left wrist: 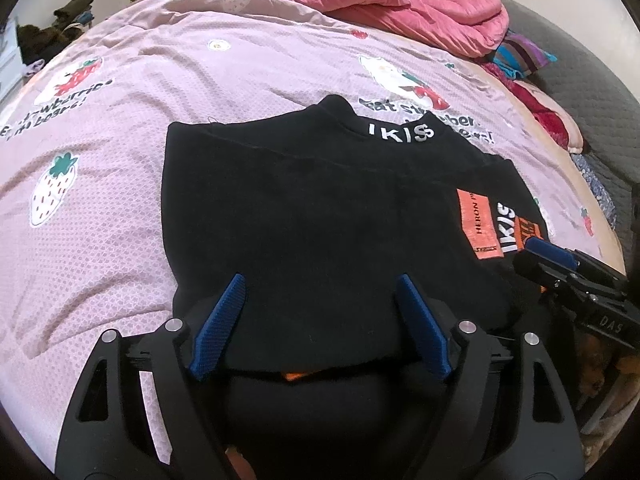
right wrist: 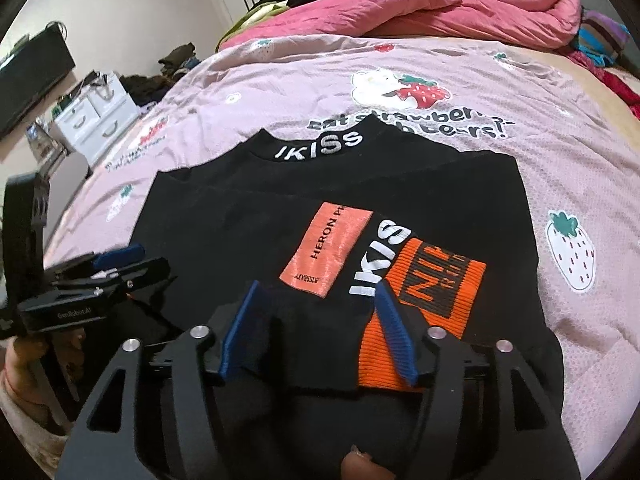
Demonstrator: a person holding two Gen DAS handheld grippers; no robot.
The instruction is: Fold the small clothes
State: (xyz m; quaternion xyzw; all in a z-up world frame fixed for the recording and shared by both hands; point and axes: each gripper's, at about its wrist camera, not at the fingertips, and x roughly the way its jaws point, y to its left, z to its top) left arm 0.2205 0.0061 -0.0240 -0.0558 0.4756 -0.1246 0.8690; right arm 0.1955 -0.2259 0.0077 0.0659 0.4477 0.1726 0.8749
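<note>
A small black top (left wrist: 304, 216) with white "IKISS" lettering and orange patches lies folded on the pink strawberry bedspread (left wrist: 120, 128). It also shows in the right wrist view (right wrist: 248, 220). My left gripper (left wrist: 322, 284) is open, its blue pads above the near left hem. My right gripper (right wrist: 316, 290) is open over the near right hem, by the orange ribbed patch (right wrist: 436, 280). The right gripper shows at the right edge of the left wrist view (left wrist: 560, 264); the left gripper shows at the left of the right wrist view (right wrist: 104, 264).
A pink quilt (left wrist: 400, 4) is bunched at the far side of the bed. Colourful clothes (left wrist: 520, 56) lie at the far right. A white drawer unit (right wrist: 96, 116) and dark clothes stand left of the bed.
</note>
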